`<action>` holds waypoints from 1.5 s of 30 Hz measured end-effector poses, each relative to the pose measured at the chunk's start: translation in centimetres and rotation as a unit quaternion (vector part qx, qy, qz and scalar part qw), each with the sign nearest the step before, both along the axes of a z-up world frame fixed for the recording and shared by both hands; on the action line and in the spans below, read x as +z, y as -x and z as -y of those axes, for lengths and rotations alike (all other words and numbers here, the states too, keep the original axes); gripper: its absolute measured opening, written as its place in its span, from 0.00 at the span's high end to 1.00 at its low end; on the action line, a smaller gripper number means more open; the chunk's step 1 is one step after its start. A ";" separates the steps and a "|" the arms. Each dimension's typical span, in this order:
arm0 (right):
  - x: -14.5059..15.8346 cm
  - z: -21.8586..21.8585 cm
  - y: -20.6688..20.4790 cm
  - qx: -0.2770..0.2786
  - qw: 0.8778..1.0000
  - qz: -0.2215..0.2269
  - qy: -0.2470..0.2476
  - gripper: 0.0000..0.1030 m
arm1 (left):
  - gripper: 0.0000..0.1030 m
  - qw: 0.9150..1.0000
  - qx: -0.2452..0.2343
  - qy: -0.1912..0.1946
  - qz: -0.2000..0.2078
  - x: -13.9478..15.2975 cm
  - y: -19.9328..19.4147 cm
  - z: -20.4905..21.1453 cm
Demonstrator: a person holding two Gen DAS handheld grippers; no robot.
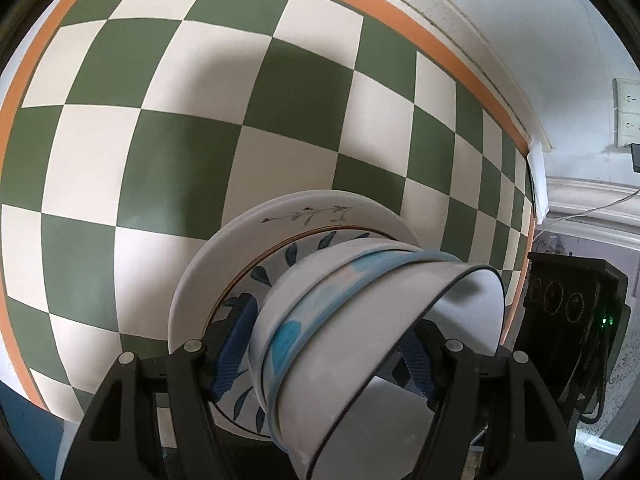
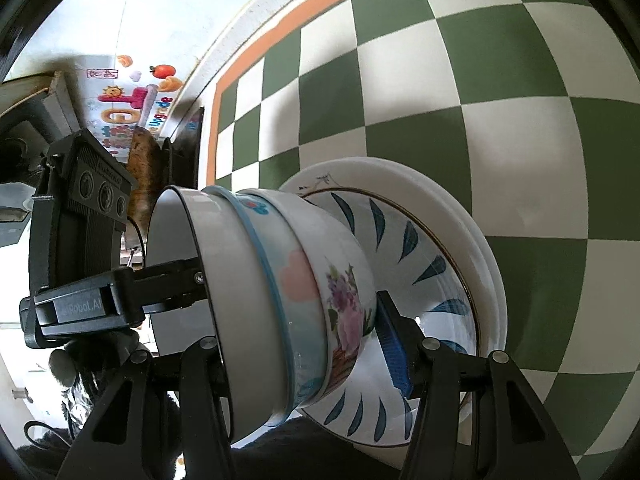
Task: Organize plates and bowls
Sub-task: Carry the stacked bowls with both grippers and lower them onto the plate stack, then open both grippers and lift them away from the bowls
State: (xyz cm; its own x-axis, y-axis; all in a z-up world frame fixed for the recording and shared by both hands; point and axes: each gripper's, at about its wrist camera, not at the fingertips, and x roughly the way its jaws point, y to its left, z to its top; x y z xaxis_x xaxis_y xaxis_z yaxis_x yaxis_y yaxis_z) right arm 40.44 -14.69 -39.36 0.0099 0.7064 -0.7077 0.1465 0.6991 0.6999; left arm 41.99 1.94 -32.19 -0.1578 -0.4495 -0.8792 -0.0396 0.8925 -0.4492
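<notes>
Both claws, left (image 1: 320, 360) & right (image 2: 304, 344), pinch the bowl stack (image 1: 360, 312) w/ plates (image 1: 240, 248); we should keep it level, lower slowly onto the checkered counter (image 1: 200, 120).

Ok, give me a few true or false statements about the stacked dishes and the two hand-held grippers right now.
1. The bowls are nested inside one another. True.
2. The plate with blue leaf marks is the lowest dish in the stack. False: a larger white plate lies beneath it.
3. Both the left hand-held gripper and the right hand-held gripper clamp the stack. True.
4. The tablecloth is plain blue. False: green and white checks with an orange border.
</notes>
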 end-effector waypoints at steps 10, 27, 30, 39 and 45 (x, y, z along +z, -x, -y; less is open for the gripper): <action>-0.5 -0.1 0.4 -0.002 1.000 -0.005 0.010 0.45 | 0.36 1.000 -0.013 -0.004 -0.002 -0.7 0.1 0.5; 0.4 -0.1 0.7 -0.001 0.999 -0.007 0.040 0.44 | 0.37 0.997 -0.034 -0.053 0.041 1.2 1.2 -0.3; 1.2 0.2 1.0 0.000 0.999 0.002 0.051 0.44 | 0.37 0.996 -0.036 -0.061 0.051 1.6 1.7 -0.5; 5.7 0.8 2.2 -0.002 0.994 0.050 0.093 0.44 | 0.37 0.987 -0.041 -0.104 0.113 5.2 3.6 -1.1; 9.8 0.7 4.0 -0.009 0.986 0.089 0.140 0.41 | 0.35 0.975 -0.055 -0.129 0.174 8.9 5.3 -1.4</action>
